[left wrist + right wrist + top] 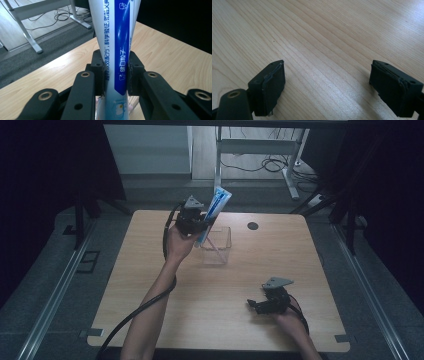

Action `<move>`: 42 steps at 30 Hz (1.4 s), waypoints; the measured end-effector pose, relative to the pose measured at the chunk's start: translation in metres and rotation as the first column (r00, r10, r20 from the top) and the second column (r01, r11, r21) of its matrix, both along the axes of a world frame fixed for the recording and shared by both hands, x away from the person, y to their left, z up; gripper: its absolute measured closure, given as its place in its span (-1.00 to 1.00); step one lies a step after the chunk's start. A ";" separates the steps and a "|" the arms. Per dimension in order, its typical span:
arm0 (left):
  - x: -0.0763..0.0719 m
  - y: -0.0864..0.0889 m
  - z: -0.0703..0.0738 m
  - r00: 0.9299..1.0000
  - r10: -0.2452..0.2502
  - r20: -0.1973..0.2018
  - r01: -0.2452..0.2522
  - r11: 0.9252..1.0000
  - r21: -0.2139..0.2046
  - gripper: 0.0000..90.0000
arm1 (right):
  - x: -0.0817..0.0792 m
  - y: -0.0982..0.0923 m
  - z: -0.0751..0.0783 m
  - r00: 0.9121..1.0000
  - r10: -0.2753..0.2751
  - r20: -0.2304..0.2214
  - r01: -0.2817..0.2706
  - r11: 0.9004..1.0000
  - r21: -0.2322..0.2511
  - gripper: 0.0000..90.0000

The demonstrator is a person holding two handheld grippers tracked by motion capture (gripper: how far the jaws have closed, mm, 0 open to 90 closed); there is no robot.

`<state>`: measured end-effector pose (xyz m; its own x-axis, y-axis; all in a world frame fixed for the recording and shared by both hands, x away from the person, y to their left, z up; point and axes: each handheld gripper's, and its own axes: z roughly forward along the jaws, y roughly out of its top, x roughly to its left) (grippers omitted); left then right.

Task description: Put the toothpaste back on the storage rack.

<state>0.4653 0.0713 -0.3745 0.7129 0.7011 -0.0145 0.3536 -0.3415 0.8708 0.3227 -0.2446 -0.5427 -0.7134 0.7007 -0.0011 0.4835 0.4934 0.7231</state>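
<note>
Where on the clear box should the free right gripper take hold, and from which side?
Probably a thin side wall at the rim of the clear box, from above: it stands upright and open-topped. The right gripper, jaws wide, is free. Take the wall away from the tube.

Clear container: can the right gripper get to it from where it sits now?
Probably yes. The right gripper is open and empty near the table's front, with bare wood up to the clear container; the left gripper with its toothpaste tube crowds one side.

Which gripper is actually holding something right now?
The left gripper: its jaws are clamped on the blue-and-white tube, held tilted over the clear container. The right gripper sits low by the table's near edge, jaws wide apart, nothing between them.
</note>
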 end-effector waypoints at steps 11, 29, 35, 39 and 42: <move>0.014 -0.018 -0.010 1.000 0.002 0.030 -0.002 1.000 -0.016 0.62 | 0.000 0.000 0.000 1.000 0.000 0.000 0.000 1.000 0.000 -0.71; 0.017 -0.030 -0.043 0.999 0.009 0.037 -0.008 1.000 -0.011 0.61 | 0.000 0.000 0.000 1.000 0.000 0.000 0.000 1.000 0.000 -0.71; 0.015 -0.030 -0.056 0.999 0.014 0.029 -0.014 1.000 -0.009 0.60 | 0.000 0.000 0.000 1.000 0.000 -0.001 0.000 1.000 0.000 -0.71; 0.014 -0.032 -0.062 1.000 0.015 0.028 -0.015 1.000 -0.003 0.60 | 0.000 0.000 0.000 1.000 0.000 0.000 0.000 1.000 0.000 -0.71; 0.013 -0.033 -0.066 1.000 0.014 0.023 -0.014 1.000 0.005 0.60 | 0.000 0.000 0.000 1.000 0.000 -0.001 0.000 1.000 0.000 -0.71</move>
